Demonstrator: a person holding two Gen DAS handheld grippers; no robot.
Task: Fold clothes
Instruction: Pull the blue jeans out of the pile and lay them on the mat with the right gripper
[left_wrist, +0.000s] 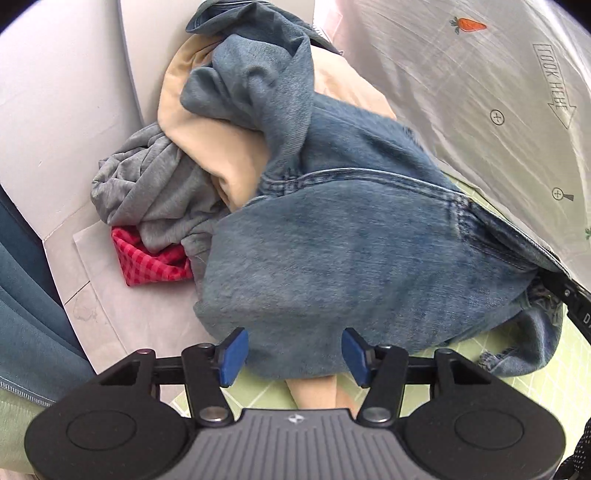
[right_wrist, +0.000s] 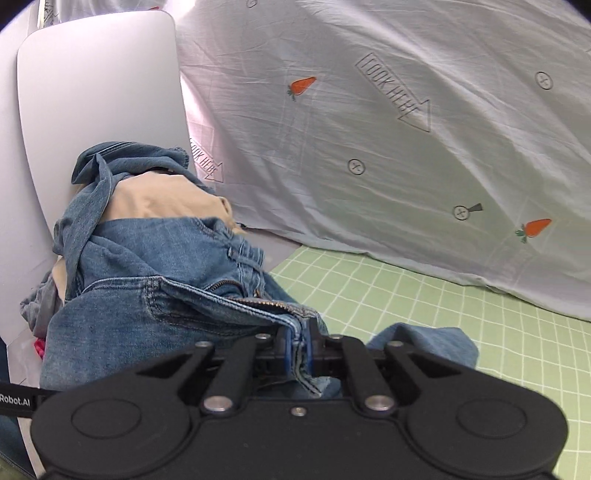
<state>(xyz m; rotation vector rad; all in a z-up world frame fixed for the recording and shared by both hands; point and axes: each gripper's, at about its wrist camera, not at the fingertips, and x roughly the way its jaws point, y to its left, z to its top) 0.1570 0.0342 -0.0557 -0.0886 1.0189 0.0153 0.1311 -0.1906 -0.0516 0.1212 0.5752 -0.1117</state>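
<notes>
A: Where lay the jeans (left_wrist: 351, 236)?

B: Draped off the clothes pile (left_wrist: 177, 173) onto the green gridded mat (right_wrist: 424, 295), waistband end toward the right tongs (right_wrist: 300, 343).

A: Right tongs?

B: Clamped tight on the denim edge beside the zip (right_wrist: 266, 303).

A: Left tongs (left_wrist: 293, 354)?

B: Parted about halfway, blue pads (left_wrist: 232, 356) flanking a denim fold; could not tell whether pressing it.

A: Long axis?

B: Ran from the pinched waistband back toward the pile, legs bunched there. Probably next: pulling clear along that line, away from the pile, left tongs nearer the loose body of cloth
</notes>
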